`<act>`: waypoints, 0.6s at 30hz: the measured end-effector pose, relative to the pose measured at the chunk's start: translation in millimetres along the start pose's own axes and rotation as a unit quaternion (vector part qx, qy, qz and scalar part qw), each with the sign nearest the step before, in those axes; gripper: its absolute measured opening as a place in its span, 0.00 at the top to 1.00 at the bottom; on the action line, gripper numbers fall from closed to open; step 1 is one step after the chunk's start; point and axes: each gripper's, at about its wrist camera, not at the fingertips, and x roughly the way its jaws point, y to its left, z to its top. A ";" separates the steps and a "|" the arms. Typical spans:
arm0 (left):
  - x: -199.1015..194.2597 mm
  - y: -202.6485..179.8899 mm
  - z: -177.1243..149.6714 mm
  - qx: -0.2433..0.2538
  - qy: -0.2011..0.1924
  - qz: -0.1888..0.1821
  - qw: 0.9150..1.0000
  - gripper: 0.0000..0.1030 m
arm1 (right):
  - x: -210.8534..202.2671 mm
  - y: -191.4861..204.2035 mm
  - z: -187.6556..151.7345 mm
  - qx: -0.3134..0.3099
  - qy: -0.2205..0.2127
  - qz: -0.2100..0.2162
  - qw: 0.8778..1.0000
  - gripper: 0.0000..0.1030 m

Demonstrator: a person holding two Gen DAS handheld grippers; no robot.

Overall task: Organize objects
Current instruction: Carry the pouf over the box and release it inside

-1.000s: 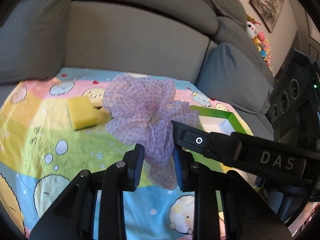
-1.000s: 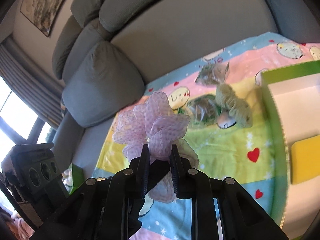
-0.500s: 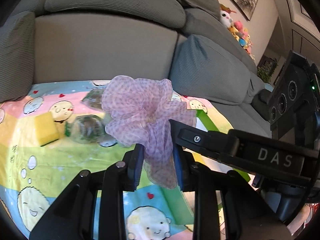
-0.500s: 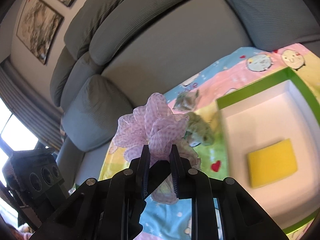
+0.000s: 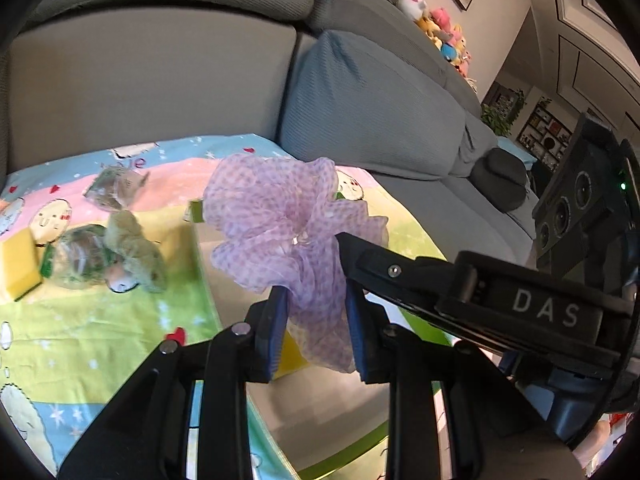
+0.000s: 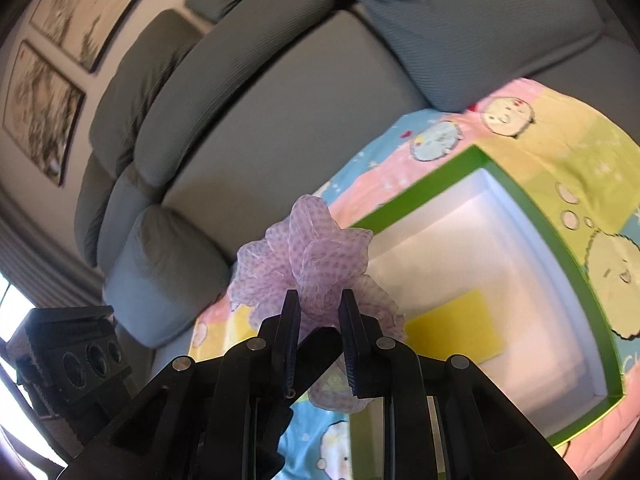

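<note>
Both grippers pinch one lilac dotted scrunchie [image 5: 288,224] [image 6: 312,256] from opposite sides and carry it in the air. My left gripper [image 5: 316,320] is shut on its lower frill; my right gripper [image 6: 318,316] is shut on it too, its finger reaching in from the right in the left wrist view. Below the scrunchie lies a white box with a green rim [image 6: 416,192] [image 5: 352,452]. A yellow sponge [image 6: 456,328] rests flat inside the box.
On the cartoon-print blanket [image 5: 120,344] to the left lie a second yellow sponge [image 5: 18,264], two clear plastic packets [image 5: 114,190] and a green scrunchie [image 5: 136,248]. Grey sofa backs and cushions [image 5: 368,100] close in behind. Plush toys [image 5: 436,20] sit on the sofa top.
Both grippers have swung sideways with the scrunchie, from over the blanket's loose items to above the green-rimmed box. The grip on the scrunchie is unchanged.
</note>
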 end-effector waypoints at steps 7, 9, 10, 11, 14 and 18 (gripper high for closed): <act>25.4 -5.8 -0.1 -0.009 0.030 -0.016 0.999 0.75 | -4.3 -27.1 6.4 0.031 -0.006 -0.032 0.999 0.78; 30.8 -6.9 -1.2 -0.012 0.039 -0.022 0.999 0.75 | -4.6 -32.7 7.2 0.038 -0.006 -0.042 0.998 0.78; 33.1 -7.6 -1.7 -0.013 0.042 -0.025 0.999 0.75 | -5.0 -34.5 7.5 0.040 -0.006 -0.046 0.998 0.78; 35.0 -8.1 -2.2 -0.014 0.045 -0.027 0.999 0.75 | -5.4 -36.4 7.6 0.042 -0.007 -0.051 0.998 0.78; 38.6 -7.6 -3.9 -0.018 0.054 -0.032 0.998 0.75 | -6.4 -42.5 8.3 0.048 -0.008 -0.071 0.996 0.78; 45.3 -8.4 -5.2 -0.022 0.065 -0.034 0.997 0.75 | -5.5 -48.7 9.2 0.056 -0.005 -0.085 0.995 0.78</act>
